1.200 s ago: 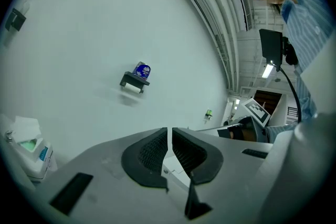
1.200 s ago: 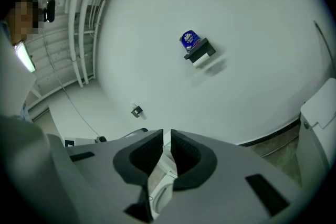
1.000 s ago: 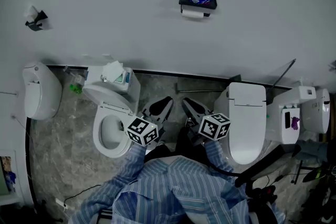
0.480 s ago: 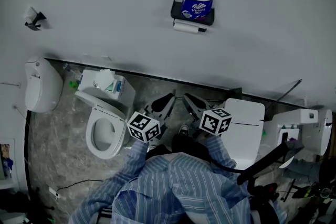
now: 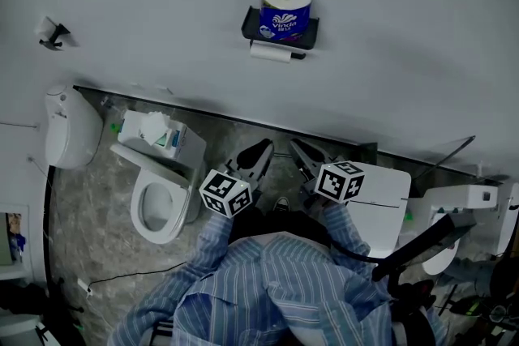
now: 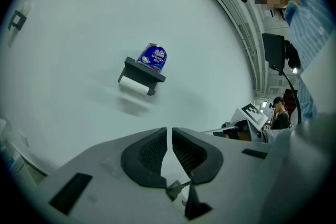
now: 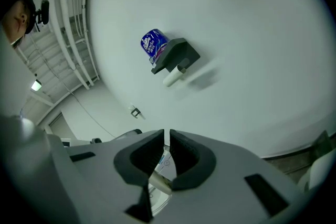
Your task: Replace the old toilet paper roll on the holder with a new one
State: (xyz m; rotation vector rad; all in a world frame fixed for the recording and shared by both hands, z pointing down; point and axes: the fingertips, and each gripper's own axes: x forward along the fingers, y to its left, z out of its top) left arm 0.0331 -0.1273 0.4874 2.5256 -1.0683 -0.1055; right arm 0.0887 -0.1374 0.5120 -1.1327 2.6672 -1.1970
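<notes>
A black holder [image 5: 304,35] is fixed on the white wall. On top of it stands a new roll in a blue printed wrapper [image 5: 285,9]. Under it hangs a thin, nearly used-up white roll [image 5: 270,53]. My left gripper [image 5: 259,155] and right gripper [image 5: 301,151] point side by side toward the wall, well short of the holder, both shut with nothing between the pads. The left gripper view shows the wrapped roll [image 6: 152,56] above the old roll [image 6: 133,88]. In the right gripper view the holder [image 7: 177,54] appears tilted, with the old roll [image 7: 172,77] beside it.
An open white toilet [image 5: 144,229] stands at lower left with a tissue box [image 5: 154,130] on its tank. A toilet with a closed lid [image 5: 381,202] is at lower right. A white fixture [image 5: 65,126] and a wall hook [image 5: 53,32] are at far left.
The holder has grown larger and drifted left in the head view as both grippers moved toward the wall. Their jaws stayed shut and empty.
</notes>
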